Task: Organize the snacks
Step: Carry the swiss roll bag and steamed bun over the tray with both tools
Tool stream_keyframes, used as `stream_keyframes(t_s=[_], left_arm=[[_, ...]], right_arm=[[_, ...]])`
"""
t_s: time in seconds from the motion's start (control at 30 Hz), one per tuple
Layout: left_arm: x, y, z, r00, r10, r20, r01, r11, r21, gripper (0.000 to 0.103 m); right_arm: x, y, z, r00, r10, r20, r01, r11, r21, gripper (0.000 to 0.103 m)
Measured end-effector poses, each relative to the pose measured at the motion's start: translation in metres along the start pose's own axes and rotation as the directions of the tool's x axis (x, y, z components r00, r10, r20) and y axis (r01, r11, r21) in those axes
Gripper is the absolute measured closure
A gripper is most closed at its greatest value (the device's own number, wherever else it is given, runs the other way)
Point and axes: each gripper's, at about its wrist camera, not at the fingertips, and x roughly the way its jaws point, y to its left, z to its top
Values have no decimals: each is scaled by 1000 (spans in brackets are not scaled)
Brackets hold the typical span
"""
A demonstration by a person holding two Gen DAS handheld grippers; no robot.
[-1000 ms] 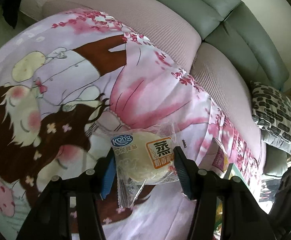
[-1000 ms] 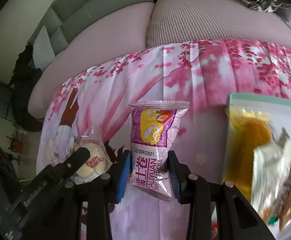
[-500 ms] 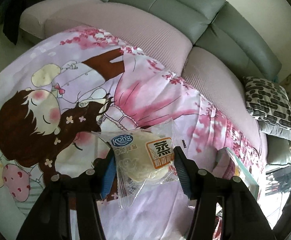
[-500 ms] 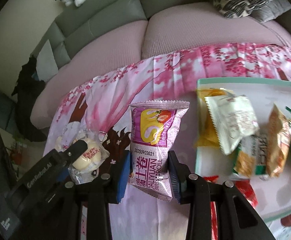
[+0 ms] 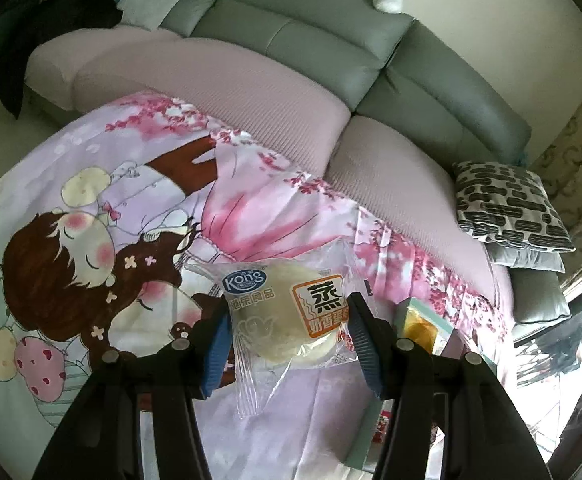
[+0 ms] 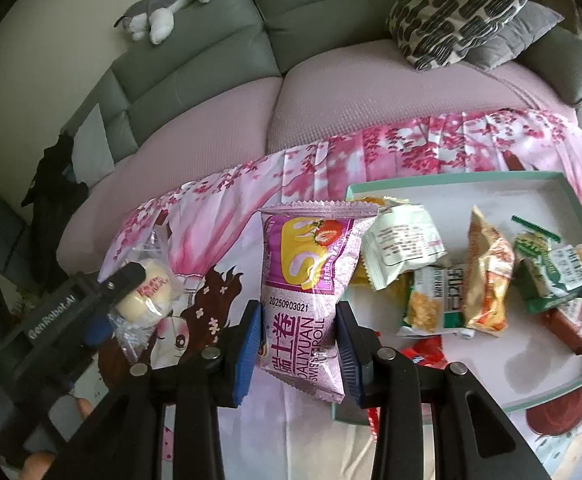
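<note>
My left gripper [image 5: 287, 340] is shut on a clear-wrapped steamed cake [image 5: 287, 316] with a blue Kong logo, held above the cartoon-print pink cloth [image 5: 131, 208]. The same cake [image 6: 147, 292] and left gripper [image 6: 103, 300] show at the left of the right wrist view. My right gripper [image 6: 297, 344] is shut on a purple strawberry swiss roll packet [image 6: 307, 280], held upright just left of a shallow teal-rimmed tray [image 6: 451, 178]. The tray holds several snack packets [image 6: 487, 276]. The tray's corner shows in the left wrist view [image 5: 423, 312].
A grey sofa with pink seat cushions [image 6: 371, 96] runs behind the cloth-covered table. A patterned pillow [image 6: 455, 12] lies at its right end and a plush toy [image 6: 171, 4] lies on its back. A red packet [image 6: 427, 352] lies at the tray's near left.
Both grippers have risen and pulled back with their snacks. More of the sofa shows in both views, and the whole tray with its packets has come into the right wrist view.
</note>
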Motion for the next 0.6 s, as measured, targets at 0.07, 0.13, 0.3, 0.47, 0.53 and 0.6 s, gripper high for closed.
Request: stream_keyframes(t_s=[0.07,0.13,0.3,0.47,0.53,0.6], left_arm=[[-3,-4,0,1000,-9,7,9,1000,12,46],[-6,-10,0,1000,-15,15,15,999,30,46],[-11,-23,-2,999,-43,18,42,997,61,46],[-19,-40,-5,996,-80,34,76,991,109,46],[-23,-50,-8,995,-90,42,84,987,139,46],[-26,-61,-11,994,-98,50,88,981,170,46]], right_arm=[[-4,-2,0,1000,-1,11,1,1000,-1,64],[-8,-3,0,1000,0,20,0,1000,-3,64],[-19,-9,2,999,-13,49,14,1000,-7,64],[-33,-26,6,996,-34,85,32,999,20,64],[-40,-35,8,993,-53,105,50,998,37,64],[-49,-46,9,988,-89,128,83,995,55,64]])
